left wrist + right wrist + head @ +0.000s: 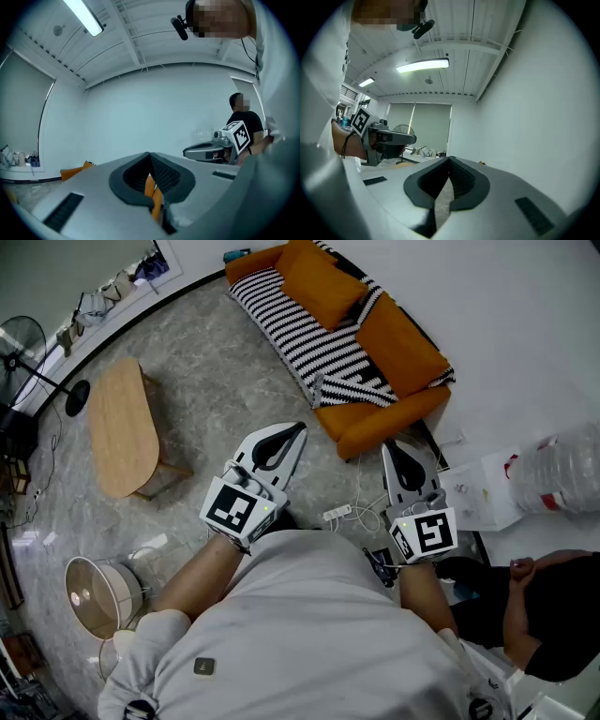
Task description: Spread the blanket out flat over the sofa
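Two things could go wrong from here. The cushions (323, 282) lie on top of the striped blanket (309, 343), so a pull on it may drag them off the sofa (380, 423). A socket strip (337, 514) on the floor may also catch a foot. The blanket lies on the sofa, at 12 o'clock from the left gripper (295, 430) and at 11 o'clock from the right gripper (388, 445), well apart from both. Each gripper has its jaws together and holds nothing.
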The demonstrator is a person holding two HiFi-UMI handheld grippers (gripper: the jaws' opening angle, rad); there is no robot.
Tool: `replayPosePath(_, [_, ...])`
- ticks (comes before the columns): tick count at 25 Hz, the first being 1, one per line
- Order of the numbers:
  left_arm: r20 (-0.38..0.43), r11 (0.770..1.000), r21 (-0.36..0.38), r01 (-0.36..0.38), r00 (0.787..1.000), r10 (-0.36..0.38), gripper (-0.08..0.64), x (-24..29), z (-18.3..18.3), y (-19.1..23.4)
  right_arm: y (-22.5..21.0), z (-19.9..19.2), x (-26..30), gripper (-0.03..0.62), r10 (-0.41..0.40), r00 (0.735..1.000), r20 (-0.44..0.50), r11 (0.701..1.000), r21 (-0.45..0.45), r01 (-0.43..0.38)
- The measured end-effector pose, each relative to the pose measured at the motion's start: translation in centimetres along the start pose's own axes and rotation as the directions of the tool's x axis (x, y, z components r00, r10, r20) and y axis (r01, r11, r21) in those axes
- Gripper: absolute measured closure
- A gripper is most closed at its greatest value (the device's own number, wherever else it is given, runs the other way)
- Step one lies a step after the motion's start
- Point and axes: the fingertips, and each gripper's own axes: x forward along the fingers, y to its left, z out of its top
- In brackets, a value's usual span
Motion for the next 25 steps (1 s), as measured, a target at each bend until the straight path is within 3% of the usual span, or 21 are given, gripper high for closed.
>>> replayPosePath(14, [-0.019,1.000,-0.011,0.004,1.000,-0.005,0.554,2.7,-1.2,0.1,-2.1,-1.6,1.1,0.565,0.021,0.999,-0.026,0.999,0.041,-0.020])
replayPosePath(25, [-0.033,0.999,-0.030,0.036,0.999,-0.037,0.554,6.8,-2.6,5.1,-5.1,-3.2,6.2,0.565,-0.017,0.998,-0.065,0.998,0.063,0.021])
